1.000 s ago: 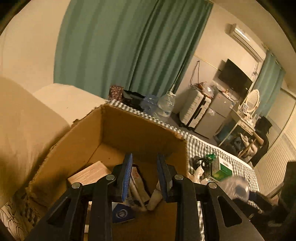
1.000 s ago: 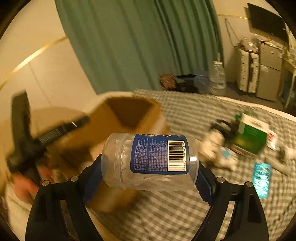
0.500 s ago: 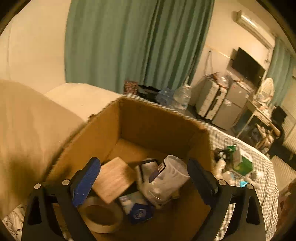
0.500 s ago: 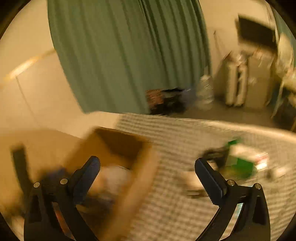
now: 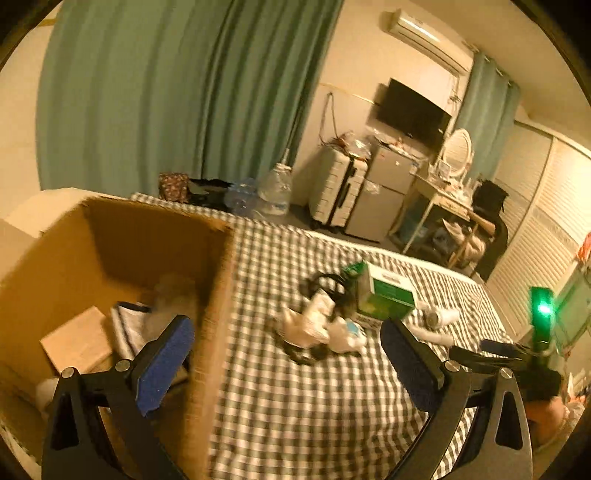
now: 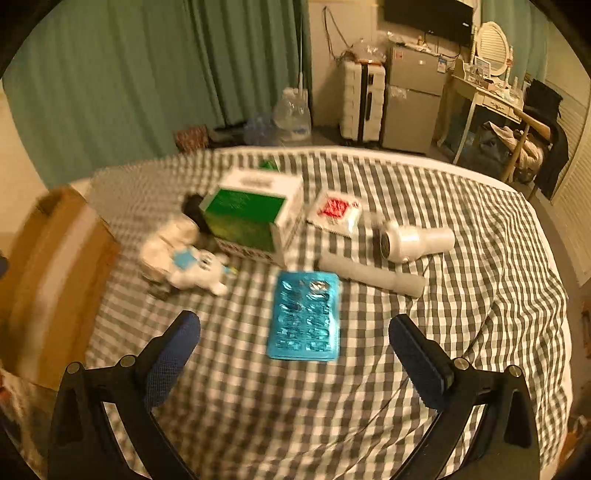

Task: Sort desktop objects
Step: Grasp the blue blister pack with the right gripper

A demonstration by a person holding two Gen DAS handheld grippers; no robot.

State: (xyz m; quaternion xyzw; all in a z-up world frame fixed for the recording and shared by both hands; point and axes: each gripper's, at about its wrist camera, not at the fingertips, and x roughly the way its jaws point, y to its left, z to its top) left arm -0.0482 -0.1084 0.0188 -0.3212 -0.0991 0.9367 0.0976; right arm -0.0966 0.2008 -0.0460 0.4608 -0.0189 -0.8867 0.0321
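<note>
The room is dim and warm-lit, with long green curtains across the far wall, a wall-mounted black television, a white air conditioner high up, and a white suitcase beside a small grey fridge. A bed covered by a grey-and-white checked sheet fills the foreground and carries the things to be sorted.

At the sheet's left edge stands an open brown cardboard box; inside lie a flat tan block and some blurred items I cannot make out. On the sheet, well apart from the box, sits a green-and-white carton, with a white plush toy just beside it on the left. To the right lie a white handheld device with a round dark face, a grey cylinder, a white packet with red print, and, nearest the camera, a shiny blue blister pack.

The left gripper has just been spreading its jaws; they stand wide apart and empty, straddling the box's near wall. The right gripper also gapes wide, empty, above the blister pack.
</note>
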